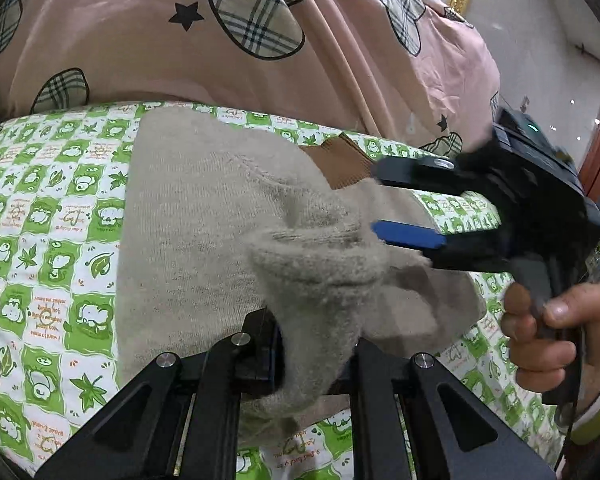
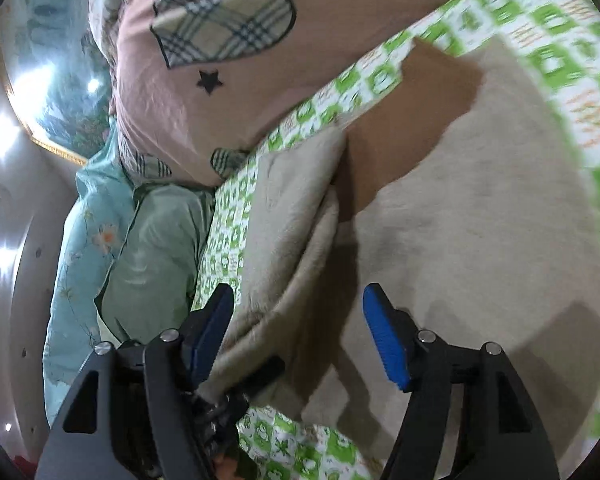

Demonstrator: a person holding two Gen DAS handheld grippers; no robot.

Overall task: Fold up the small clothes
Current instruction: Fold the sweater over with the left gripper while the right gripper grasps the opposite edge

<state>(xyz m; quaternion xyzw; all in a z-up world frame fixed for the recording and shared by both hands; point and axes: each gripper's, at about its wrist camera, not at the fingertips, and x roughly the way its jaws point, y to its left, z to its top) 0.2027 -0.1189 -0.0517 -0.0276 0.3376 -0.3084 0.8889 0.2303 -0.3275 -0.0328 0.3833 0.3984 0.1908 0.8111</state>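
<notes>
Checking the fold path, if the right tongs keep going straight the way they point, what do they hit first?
Most likely the beige knit garment: the right tongs stand open with its raised fold already between them. Depth is unclear; the brown patch lies further along.

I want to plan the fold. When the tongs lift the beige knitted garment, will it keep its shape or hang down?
The beige knitted garment will probably hang down: it already bunches and droops where the left tongs hold it. The fuzzy knit likely grips well. It seems light, since a pinched edge carries a raised fold.
</notes>
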